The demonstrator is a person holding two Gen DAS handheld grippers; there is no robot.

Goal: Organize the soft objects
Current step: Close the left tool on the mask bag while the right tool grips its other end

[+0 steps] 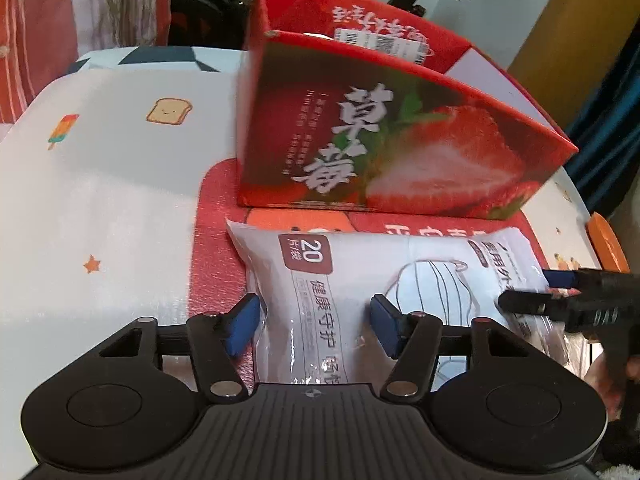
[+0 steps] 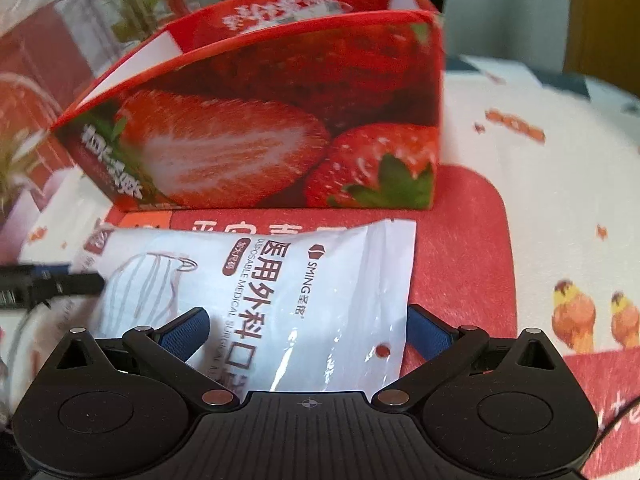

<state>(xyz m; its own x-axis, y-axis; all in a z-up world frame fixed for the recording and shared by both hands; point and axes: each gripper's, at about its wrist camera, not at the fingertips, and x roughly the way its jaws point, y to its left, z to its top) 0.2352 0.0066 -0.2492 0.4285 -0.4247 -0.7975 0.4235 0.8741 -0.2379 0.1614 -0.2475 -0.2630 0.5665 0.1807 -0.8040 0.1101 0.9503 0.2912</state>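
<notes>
A soft, pillowy mask pack [image 1: 360,280] of glossy white plastic film lies flat on a red mat [image 1: 216,248] with a fine foam-like grain and rounded corners. The pack is a puffed rectangle with crimped flat ends; it carries a brown label, dark print and a line drawing of a face mask, and a small round hang hole sits in its flat sealed edge in the right wrist view. The film wrinkles and catches glare.

The left hand-held gripper [image 1: 316,326] straddles the pack's left part: its blue ribbed pads stand on either side of the bulging film, partly closed, the left pad at the pack's edge and the right pad on its printed face; whether they already press it I cannot tell. The right hand-held gripper [image 2: 306,330] straddles the pack's other end, jaws wide, one blue pad lying under the film's edge and the other just beside the flat seal, no clear squeeze showing.

Right behind the pack, almost touching it, stands an open-topped cardboard box [image 1: 380,140], stiff and glossy, red with big strawberry pictures and white characters. Its near wall rises straight across the way beyond the pack. The mat lies on a worktop [image 1: 100,200] covered by a smooth white cloth printed with toast, a popsicle, stars and small cartoon figures. Behind are red-and-white bags and dark equipment, blurred.
</notes>
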